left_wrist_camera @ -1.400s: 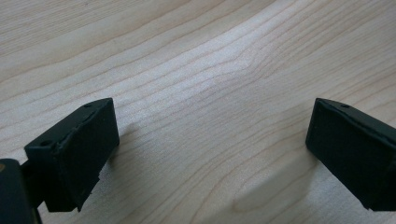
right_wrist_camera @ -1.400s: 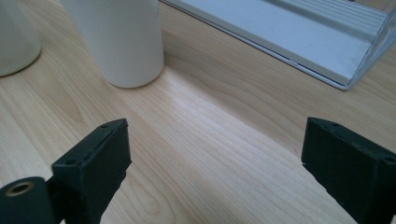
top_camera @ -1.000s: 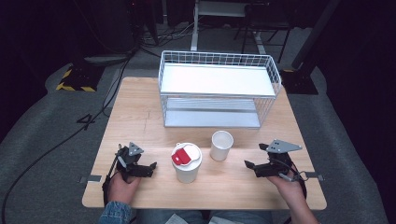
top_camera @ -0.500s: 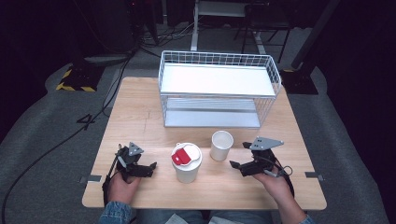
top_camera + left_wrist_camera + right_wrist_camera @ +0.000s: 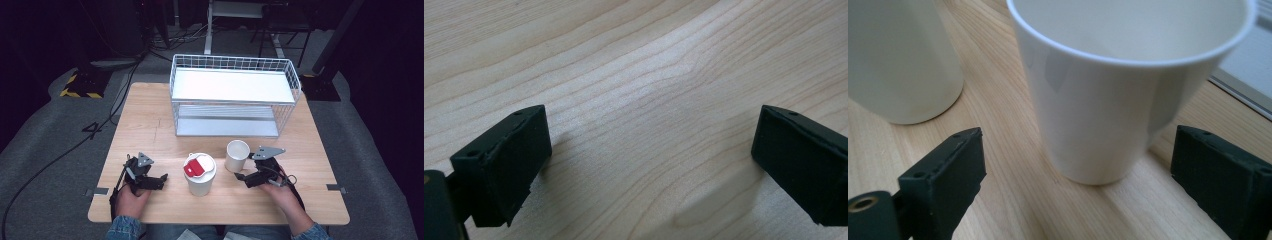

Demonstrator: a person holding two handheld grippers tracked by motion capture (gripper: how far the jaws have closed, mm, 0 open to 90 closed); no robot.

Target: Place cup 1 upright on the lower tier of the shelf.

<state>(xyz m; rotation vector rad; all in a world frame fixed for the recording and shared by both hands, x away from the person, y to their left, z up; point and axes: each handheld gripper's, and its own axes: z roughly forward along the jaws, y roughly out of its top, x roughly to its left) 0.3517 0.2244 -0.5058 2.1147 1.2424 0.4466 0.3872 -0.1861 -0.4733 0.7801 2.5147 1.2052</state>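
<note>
Jaws of the right gripper stand open on either side of the white paper cup, not touching it, at the desk's lower centre; left gripper jaws gape over bare wood

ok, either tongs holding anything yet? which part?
Nothing held. Right tongs stand open just short of the open white cup, no contact. Left tongs stand open over bare table.
</note>
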